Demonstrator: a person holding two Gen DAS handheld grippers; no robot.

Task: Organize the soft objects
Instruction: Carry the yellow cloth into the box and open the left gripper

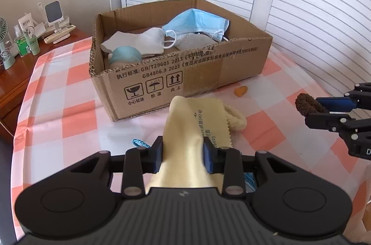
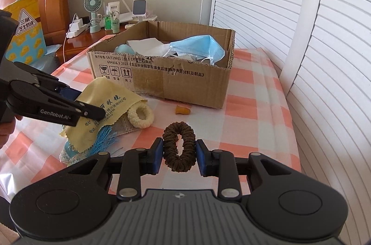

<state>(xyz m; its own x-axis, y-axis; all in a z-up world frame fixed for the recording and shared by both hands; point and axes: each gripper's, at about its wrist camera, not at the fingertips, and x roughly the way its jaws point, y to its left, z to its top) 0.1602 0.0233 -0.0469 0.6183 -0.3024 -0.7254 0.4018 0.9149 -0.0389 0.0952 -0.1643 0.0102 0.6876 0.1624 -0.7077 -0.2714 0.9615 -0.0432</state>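
Our left gripper [image 1: 183,153] pinched the yellow lens cloth [image 1: 187,119] between its pads, lifted just in front of the cardboard box [image 1: 208,73]. Our right gripper [image 2: 179,153] clamped the brown scrunchie [image 2: 178,146] above the checked tablecloth [image 2: 255,110]. A cream scrunchie [image 2: 141,115] lay beside the cloth. In the box sat a blue face mask [image 2: 197,46].

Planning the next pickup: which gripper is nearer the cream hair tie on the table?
Left. The left gripper holds the yellow cloth right beside the cream hair tie; the right gripper, holding the brown hair tie, is farther off.
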